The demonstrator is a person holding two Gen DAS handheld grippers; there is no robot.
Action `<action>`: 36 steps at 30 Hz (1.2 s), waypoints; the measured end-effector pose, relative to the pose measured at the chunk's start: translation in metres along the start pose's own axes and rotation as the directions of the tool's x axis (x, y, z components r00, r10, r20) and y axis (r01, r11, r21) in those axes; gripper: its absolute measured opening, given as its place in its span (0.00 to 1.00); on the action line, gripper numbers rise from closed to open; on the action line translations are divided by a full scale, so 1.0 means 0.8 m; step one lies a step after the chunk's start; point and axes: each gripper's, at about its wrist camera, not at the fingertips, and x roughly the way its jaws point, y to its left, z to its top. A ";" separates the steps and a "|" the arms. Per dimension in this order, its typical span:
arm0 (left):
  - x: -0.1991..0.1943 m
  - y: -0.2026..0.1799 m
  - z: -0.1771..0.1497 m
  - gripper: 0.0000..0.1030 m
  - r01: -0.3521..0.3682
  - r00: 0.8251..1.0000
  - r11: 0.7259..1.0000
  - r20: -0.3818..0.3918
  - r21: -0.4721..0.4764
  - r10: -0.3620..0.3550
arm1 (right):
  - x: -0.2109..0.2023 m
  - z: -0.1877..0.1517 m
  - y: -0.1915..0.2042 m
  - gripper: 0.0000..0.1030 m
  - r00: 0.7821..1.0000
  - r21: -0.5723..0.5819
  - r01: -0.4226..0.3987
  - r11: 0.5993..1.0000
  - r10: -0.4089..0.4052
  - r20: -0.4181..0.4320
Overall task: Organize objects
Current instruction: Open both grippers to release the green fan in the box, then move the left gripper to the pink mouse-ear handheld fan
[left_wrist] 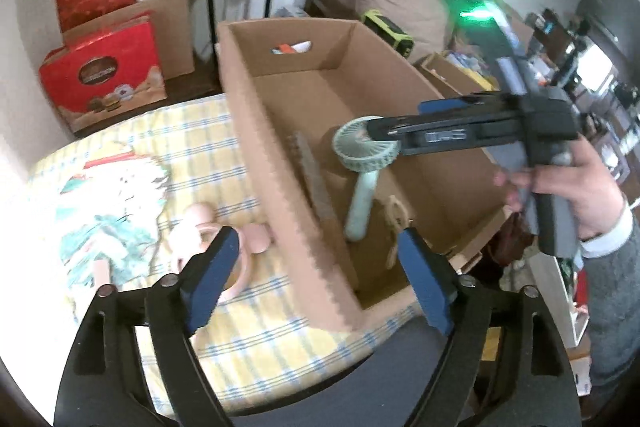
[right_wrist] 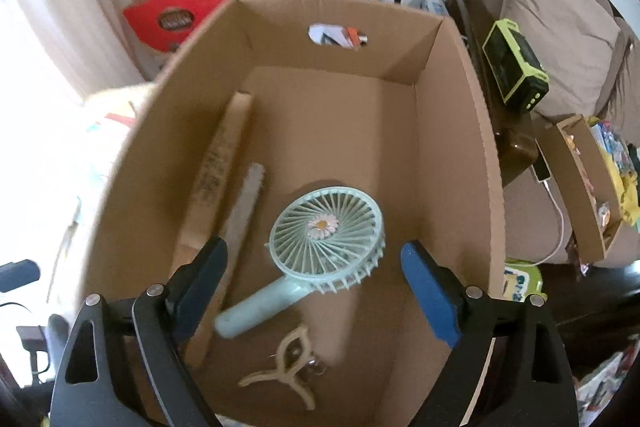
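Fan (right_wrist: 326,235), clip (right_wrist: 286,367) and file (right_wrist: 244,215) lie boxed below the right gripper's (right_wrist: 314,291) empty, spread jaws; pink pieces (left_wrist: 200,227) beyond the left gripper's (left_wrist: 316,267) apart, empty jaws remain

Each gripper (right_wrist: 316,283) has black arms, blue pads, silver screws; hand (left_wrist: 592,187) wears a grey sleeve, seemingly white-cuffed.

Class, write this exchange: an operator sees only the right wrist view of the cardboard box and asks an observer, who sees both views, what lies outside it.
Operator: Is anything outside the box still unpacked?
Observer: Yes, pink items lie on the checked cloth beside the box.
Operator: Is the left claw holding one?
Observer: No, the left claw is open with nothing gripped.
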 end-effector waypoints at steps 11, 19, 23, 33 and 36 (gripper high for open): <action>-0.036 0.062 -0.025 0.92 -0.076 0.996 0.993 0.037 -0.089 0.080 | -0.063 -0.011 0.061 0.90 0.991 -0.036 -0.066 0.997 0.070 0.115; -0.074 0.101 -0.042 0.97 -0.116 0.990 0.987 0.064 -0.114 0.123 | -0.082 -0.018 0.110 0.95 0.987 -0.084 -0.083 0.993 0.094 0.129; -0.088 0.130 -0.057 0.98 -0.138 0.986 0.979 0.069 -0.151 0.149 | -0.086 -0.020 0.140 0.96 0.983 -0.117 -0.112 0.987 0.128 0.131; -0.076 0.189 -0.115 0.98 -0.182 0.982 0.960 0.002 -0.212 0.187 | -0.082 -0.031 0.207 0.96 0.969 -0.170 -0.183 0.968 0.206 0.133; -0.063 0.199 -0.132 0.98 -0.179 0.984 0.958 -0.020 -0.224 0.179 | -0.079 -0.041 0.221 0.96 0.962 -0.169 -0.215 0.962 0.239 0.135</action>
